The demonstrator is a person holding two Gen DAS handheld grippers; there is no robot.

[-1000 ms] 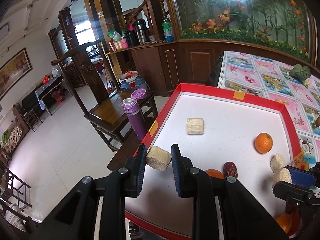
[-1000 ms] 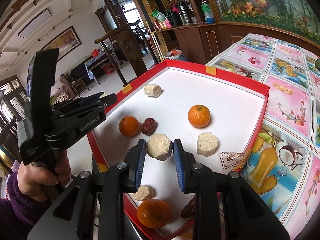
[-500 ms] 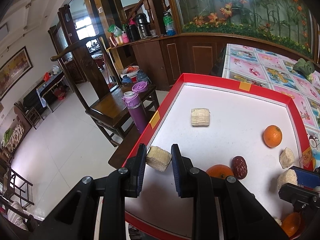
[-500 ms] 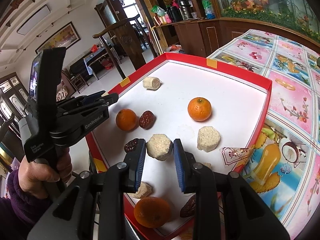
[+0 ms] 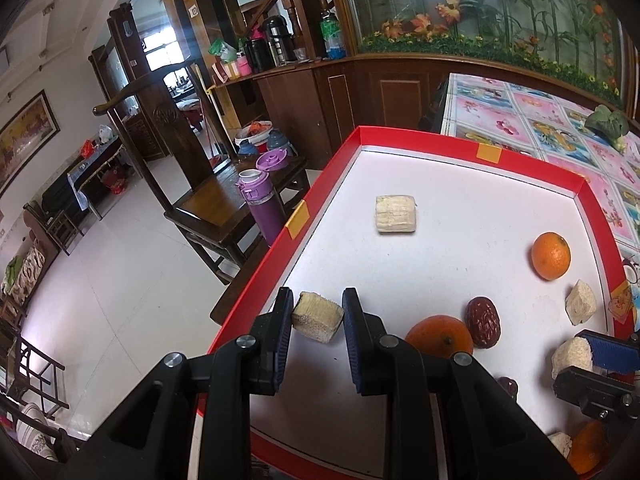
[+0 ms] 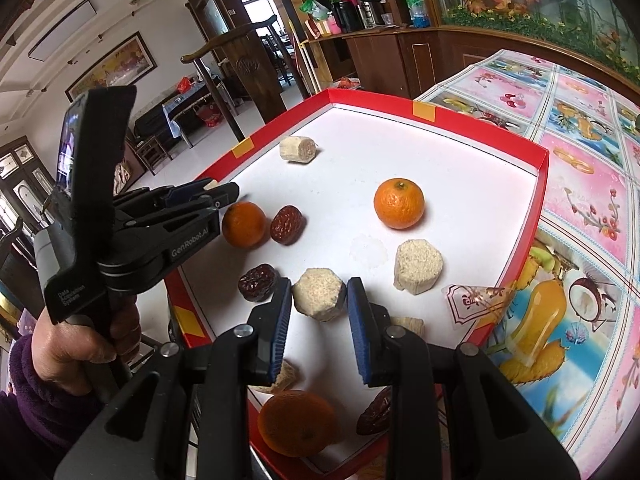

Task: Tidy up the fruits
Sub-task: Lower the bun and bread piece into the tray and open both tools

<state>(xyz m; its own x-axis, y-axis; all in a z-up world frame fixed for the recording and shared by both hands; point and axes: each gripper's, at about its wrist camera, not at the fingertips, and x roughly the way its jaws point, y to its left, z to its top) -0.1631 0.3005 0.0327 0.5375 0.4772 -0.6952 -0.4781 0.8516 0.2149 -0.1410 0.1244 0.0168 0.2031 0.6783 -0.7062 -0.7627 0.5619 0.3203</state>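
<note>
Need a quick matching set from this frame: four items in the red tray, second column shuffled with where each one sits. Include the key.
Items
1. left claw
2. right claw
3. lone pale chunk
4. orange beside a red date

Places
A. lying alone near the tray's far left wall
B. just past the left claw's tip, seen from the right wrist
C. closed on a pale chunk at the tray's left rim
D. closed on a hexagonal pale chunk near the tray's near end

Pairs: 1-C, 2-D, 3-A, 4-B
</note>
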